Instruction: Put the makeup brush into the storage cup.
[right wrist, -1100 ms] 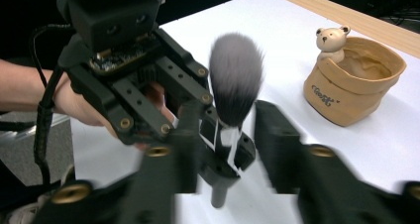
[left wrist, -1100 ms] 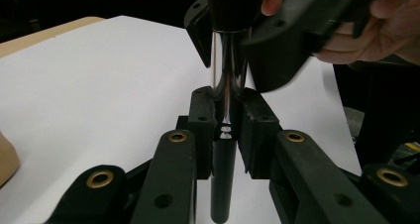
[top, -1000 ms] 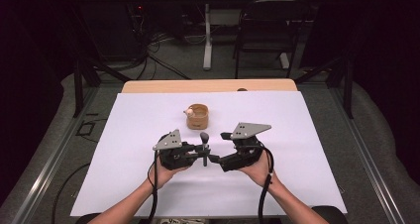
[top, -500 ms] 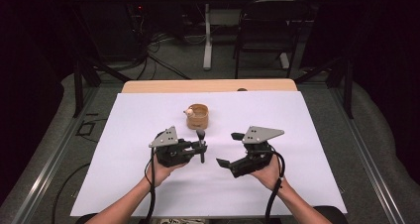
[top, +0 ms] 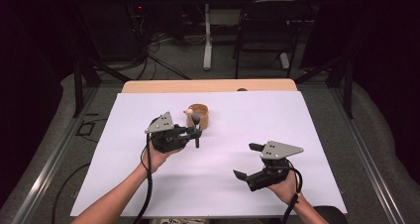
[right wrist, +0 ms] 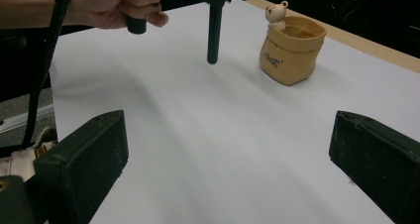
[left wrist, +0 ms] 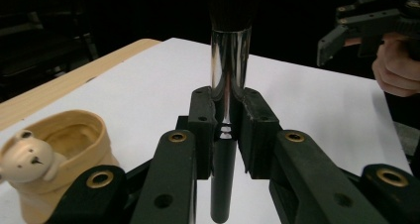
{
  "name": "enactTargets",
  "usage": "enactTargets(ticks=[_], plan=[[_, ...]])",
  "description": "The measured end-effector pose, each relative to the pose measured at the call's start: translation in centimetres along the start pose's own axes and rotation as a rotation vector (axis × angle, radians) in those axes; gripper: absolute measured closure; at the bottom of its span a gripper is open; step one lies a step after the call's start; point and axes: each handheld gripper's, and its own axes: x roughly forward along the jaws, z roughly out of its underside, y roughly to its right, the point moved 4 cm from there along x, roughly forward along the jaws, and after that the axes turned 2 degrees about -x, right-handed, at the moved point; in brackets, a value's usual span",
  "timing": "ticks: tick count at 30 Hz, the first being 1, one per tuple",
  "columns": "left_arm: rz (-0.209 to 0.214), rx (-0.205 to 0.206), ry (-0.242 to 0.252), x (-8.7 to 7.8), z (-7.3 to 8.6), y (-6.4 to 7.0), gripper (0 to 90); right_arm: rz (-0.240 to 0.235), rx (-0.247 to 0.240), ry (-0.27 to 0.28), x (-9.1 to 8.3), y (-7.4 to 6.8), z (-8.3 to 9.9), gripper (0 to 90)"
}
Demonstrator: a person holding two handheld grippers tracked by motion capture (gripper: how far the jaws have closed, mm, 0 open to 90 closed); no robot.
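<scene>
On the left half of the white-covered table (top: 317,115), the left gripper (top: 194,133) is held above the sheet by the person's left hand (top: 157,157), its cable trailing back along the forearm toward the near edge. Its jaws are clamped on a makeup brush (top: 196,130), gripping it where the shiny metal ferrule meets the black handle; in the left gripper view the brush (left wrist: 229,105) stands upright between the jaws, dark bristles at the top and the handle end hanging free below, clear of the sheet. Just beyond the brush, toward the far edge and a little left of the table's middle, stands a small tan pouch-shaped ceramic holder (top: 200,116) with a little bear figure on its rim; the left gripper view shows the holder (left wrist: 69,159) open-topped and apparently with nothing in it, the bear (left wrist: 29,157) at its near side. From the right gripper view the brush handle (right wrist: 214,30) hangs near the holder (right wrist: 291,49) but apart from it, not inside it. Farther right, near the right part of the near edge, the right gripper (top: 247,160) is held by the person's right hand (top: 285,187) well apart from the brush and holder; its jaws are spread wide with nothing between them.
</scene>
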Motion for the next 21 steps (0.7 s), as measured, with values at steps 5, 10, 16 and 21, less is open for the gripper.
enactTargets(ticks=[5, 10, 16, 21], plan=[[-0.022, 0.012, 0.01, -0.2, -1.0, -1.0, 77.6, 0.012, 0.012, 0.001, -0.4, 0.1, 0.6, 0.9], [-0.034, 0.017, 0.01, -0.2, -1.5, -1.4, 77.6, 0.021, 0.019, -0.005, -0.8, 0.1, 1.2, 1.0], [-0.052, 0.025, 0.025, -0.4, -2.2, -2.2, 77.7, 0.03, 0.023, -0.009, -1.3, 0.0, 1.9, 0.8], [-0.068, 0.024, 0.034, -0.5, -2.9, -2.8, 77.7, 0.031, 0.021, 0.004, -1.6, 0.0, 2.1, 0.5]])
